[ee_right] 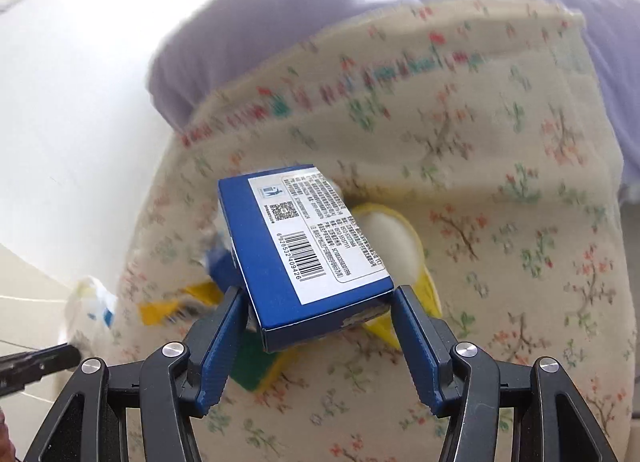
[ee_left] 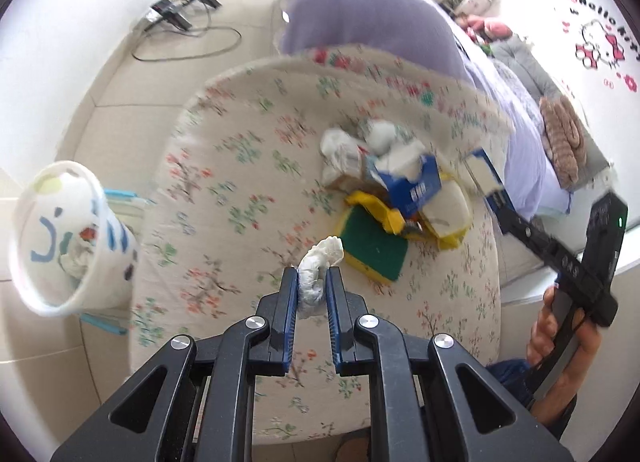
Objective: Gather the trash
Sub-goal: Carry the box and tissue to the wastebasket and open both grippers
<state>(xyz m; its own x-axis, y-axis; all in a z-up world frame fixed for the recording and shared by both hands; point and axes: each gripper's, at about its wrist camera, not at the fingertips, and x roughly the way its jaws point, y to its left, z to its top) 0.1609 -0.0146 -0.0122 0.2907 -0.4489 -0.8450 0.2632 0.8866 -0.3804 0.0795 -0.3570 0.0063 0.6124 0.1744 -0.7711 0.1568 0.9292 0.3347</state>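
nearest us in the left wrist view, our left gripper [ee_left: 312, 282] has its blue pads nearly closed on a crumpled white tissue [ee_left: 318, 272], whose free end sticks up past the fingertips. off to the left, apart from the gripper, a white patterned trash bin [ee_left: 68, 238] stands on the tiled floor with crumpled paper visible inside it. ahead of the tissue, on the floral cushion [ee_left: 248, 166], lies the trash pile: a green and yellow sponge [ee_left: 372, 246] just beyond the fingertips, then a torn blue carton [ee_left: 412, 182] and white paper wads [ee_left: 344, 150] behind it. at the right edge of that view, our right gripper [ee_left: 492, 182] reaches in over the pile, carrying a blue box.

in the right wrist view, that gripper stands fairly wide, with the blue box [ee_right: 304, 246] wedged between its pads, barcode label up and tilted away to the left. the pile shows, blurred, below and behind the box.
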